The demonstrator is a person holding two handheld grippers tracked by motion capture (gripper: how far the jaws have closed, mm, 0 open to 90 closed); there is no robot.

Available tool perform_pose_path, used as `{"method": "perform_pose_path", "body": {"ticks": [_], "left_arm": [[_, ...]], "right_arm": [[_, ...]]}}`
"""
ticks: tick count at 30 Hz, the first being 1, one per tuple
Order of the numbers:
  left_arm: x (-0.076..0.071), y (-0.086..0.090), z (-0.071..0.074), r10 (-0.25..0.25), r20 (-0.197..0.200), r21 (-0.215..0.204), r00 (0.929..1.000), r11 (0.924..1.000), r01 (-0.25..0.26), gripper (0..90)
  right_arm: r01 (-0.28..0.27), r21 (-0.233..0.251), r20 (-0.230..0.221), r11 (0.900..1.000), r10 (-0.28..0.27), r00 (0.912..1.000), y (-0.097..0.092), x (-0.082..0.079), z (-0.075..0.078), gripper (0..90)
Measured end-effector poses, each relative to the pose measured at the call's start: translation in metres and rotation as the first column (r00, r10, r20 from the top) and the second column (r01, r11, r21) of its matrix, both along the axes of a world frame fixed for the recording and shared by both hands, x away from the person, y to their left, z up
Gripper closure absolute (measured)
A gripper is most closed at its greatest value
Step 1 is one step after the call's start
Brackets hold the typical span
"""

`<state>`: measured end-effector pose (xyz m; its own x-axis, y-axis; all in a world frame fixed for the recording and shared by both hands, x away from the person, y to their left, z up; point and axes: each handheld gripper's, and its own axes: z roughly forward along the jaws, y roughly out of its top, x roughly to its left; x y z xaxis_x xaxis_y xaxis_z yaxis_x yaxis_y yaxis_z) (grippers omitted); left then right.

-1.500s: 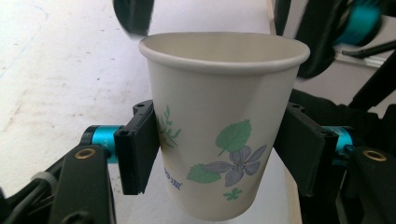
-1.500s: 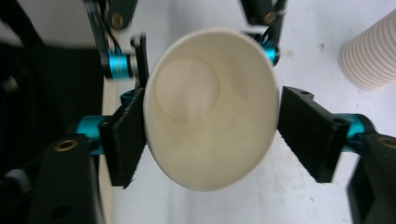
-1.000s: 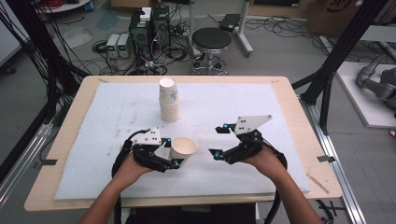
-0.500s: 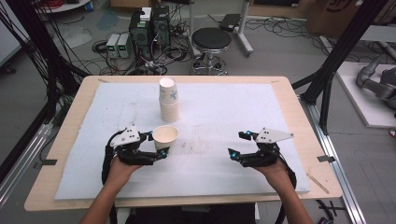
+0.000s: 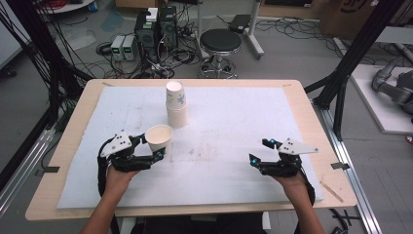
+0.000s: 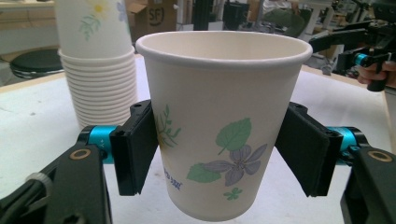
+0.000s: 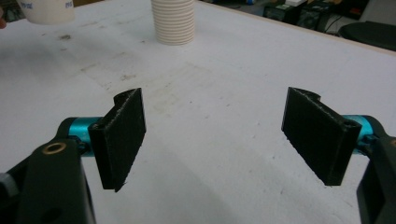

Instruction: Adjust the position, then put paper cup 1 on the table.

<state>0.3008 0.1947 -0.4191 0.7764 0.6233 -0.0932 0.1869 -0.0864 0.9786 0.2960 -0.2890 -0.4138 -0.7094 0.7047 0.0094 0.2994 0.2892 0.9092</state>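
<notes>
A flowered paper cup (image 5: 158,136) stands upright between the pads of my left gripper (image 5: 152,146), at the left front of the white mat (image 5: 234,126). In the left gripper view both black pads touch the cup (image 6: 219,126) low on its sides. The jaws have just been opening slightly with the cup still between them. A stack of paper cups (image 5: 176,105) stands just beyond it, also seen close by at the left in that view (image 6: 100,70). My right gripper (image 5: 259,151) hovers open and empty over the mat's right front (image 7: 219,135).
The mat covers a wooden table (image 5: 311,126). The cup stack (image 7: 173,21) stands far off in the right gripper view. Behind the table are a black stool (image 5: 220,41) and floor equipment with cables. The right hand's gripper (image 6: 369,56) shows far off at the upper right.
The left gripper has carried the cup to the left and a little farther back. The right gripper has drawn away from the cup, to the right and lower toward the mat.
</notes>
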Motion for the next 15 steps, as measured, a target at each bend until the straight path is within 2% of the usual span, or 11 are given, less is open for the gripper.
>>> {"method": "perform_pose_path", "body": {"ticks": [5,15], "left_arm": [[-0.0002,0.0013,0.0005,0.002,0.005,-0.003,1.0000,1.0000,-0.002,31.6],[-0.0003,0.0058,0.0040,0.025,0.020,-0.013,0.9995,0.9996,-0.025,31.6]], "right_arm": [[0.027,0.009,0.020,0.9996,-0.027,0.9994,-0.0047,-0.0003,0.0020,22.3],[0.022,0.005,0.021,0.9997,-0.022,0.9995,-0.0039,-0.0011,0.0016,22.3]]}}
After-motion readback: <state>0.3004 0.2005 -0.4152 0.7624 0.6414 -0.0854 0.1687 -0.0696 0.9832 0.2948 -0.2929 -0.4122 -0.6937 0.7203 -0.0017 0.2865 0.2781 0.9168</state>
